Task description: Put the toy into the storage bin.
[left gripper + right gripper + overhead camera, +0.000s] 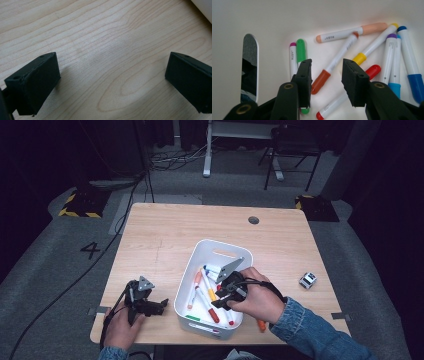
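Several markers lie jumbled in the white bin [200, 251] near the front edge of the wooden table [160, 235], and the right gripper [226, 292] hangs over them with its jaws pointing down into the bin. In the right gripper view, its jaws stand partly apart and released, with the orange-capped marker [335, 62] lying loose between them, its cap toward 7 o'clock and its body running up toward 1 o'clock; the pads do not press on it. Just past the right jaw, toward 3 o'clock, sit a yellow-banded marker [372, 47], a red-capped marker [372, 71] and a cluster of blue-capped markers [409, 65]. Toward 9 o'clock lie a green-capped marker [301, 50] and a purple-tipped marker [293, 58], side by side. A peach marker [352, 31] rests at 12 o'clock. The left gripper [145, 302] rests on the table at 9 o'clock from the bin, jaws wide apart over bare wood, grasping nothing. A small toy car [307, 280] sits well apart at 3 o'clock.
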Demonstrator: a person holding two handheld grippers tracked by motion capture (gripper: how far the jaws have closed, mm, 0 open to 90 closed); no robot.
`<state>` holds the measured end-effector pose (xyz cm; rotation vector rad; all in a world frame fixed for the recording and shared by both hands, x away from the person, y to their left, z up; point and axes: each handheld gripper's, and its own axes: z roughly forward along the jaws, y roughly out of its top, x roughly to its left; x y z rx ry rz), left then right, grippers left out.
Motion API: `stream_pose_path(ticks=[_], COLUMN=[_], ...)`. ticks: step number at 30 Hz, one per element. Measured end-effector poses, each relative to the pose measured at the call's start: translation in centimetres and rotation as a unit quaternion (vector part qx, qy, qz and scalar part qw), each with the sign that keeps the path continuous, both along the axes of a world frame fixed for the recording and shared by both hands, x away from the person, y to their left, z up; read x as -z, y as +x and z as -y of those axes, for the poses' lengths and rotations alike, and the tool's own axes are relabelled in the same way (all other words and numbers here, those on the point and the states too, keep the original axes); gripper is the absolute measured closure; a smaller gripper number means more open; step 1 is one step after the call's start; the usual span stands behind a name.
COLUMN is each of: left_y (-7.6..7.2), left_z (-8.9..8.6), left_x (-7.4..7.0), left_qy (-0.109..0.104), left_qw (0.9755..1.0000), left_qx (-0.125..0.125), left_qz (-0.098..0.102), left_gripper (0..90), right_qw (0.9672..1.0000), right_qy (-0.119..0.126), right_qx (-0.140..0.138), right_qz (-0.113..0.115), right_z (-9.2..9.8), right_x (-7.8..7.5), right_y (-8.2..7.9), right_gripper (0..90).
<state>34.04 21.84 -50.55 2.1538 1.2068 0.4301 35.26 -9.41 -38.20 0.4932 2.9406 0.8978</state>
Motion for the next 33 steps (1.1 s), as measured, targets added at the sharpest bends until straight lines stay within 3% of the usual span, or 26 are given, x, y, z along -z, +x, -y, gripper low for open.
stream_pose_path(ticks=[5, 9, 18, 22, 25, 26, 28, 33], left_y=[0.0, 0.0, 0.0, 0.0, 0.0, 0.0, 0.0, 0.0], left_z=[0.0, 0.0, 0.0, 0.0, 0.0, 0.0, 0.0, 0.0], left_x=[0.0, -0.1, 0.0, -0.1, -0.1, -0.1, -0.1, -0.1], left_qy=[0.0, 0.001, 0.0, 0.002, 0.002, 0.002, 0.001, 0.002], left_qw=[1.0, 1.0, 1.0, 1.0, 1.0, 1.0, 1.0, 1.0], left_qx=[0.002, 0.001, 0.002, 0.001, 0.001, 0.001, 0.001, 0.001], left_qz=[-0.003, -0.004, -0.003, -0.003, -0.003, -0.003, -0.004, -0.003], left_gripper=[0.0, 0.0, 0.0, 0.0, 0.0, 0.0, 0.0, 0.0], right_qw=[0.9997, 0.9988, 0.9959, 0.9939, 0.9916, 0.9918, 0.9901, 0.988], right_qy=[0.011, 0.03, 0.045, 0.051, 0.065, 0.059, 0.079, 0.07], right_qx=[0.022, 0.036, 0.072, 0.091, 0.108, 0.11, 0.114, 0.136], right_qz=[0.005, 0.017, 0.031, 0.035, 0.028, 0.026, 0.017, 0.021], right_z=[0.8, 2.3, 5.9, 7.5, 8.8, 9.1, 9.9, 11.1], right_x=[-0.8, -2.2, -3.8, -4.1, -4.2, -4.1, -4.2, -3.8], right_y=[-0.1, -0.3, -0.2, 0.1, 0.4, 0.5, 0.7, 1.0], right_gripper=[56.6, 56.2, 55.4, 55.4, 56.1, 58.3, 59.5, 58.8])
